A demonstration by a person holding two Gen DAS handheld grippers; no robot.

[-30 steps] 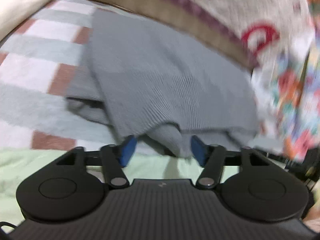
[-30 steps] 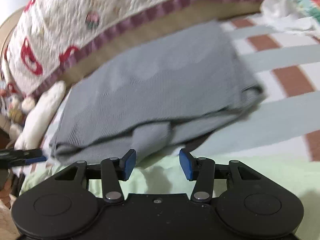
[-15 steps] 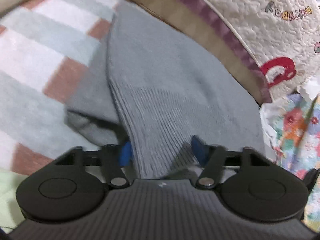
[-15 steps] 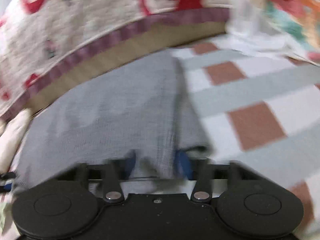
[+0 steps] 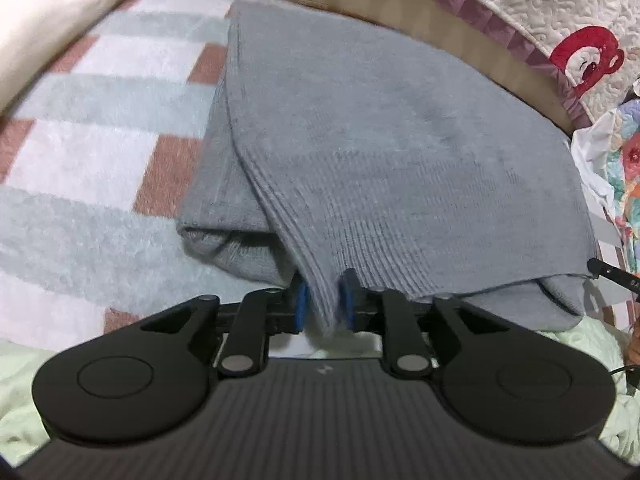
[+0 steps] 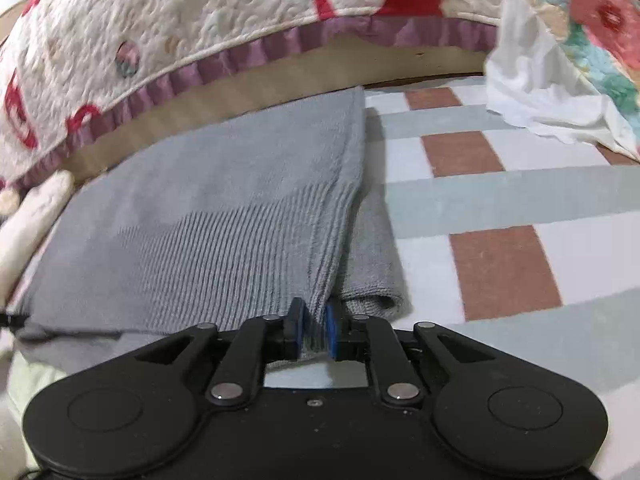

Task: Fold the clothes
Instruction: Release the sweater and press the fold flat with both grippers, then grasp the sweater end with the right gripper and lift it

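A grey knit sweater lies on a checked blanket, folded over itself. My left gripper is shut on the ribbed hem at the sweater's near left corner and lifts it off the layer below. In the right wrist view my right gripper is shut on the ribbed hem of the sweater at its near right corner. A folded sleeve lies under the lifted edge. The right gripper's tip shows at the right edge of the left wrist view.
A quilted cover with red prints and purple trim rises behind the sweater. A white cloth and a floral fabric lie at the far right. A cream pillow lies at the far left. Pale green bedding lies nearest me.
Both grippers moved forward onto the sweater's near hem and closed on it, one at each corner. The hem is now lifted off the layer beneath.
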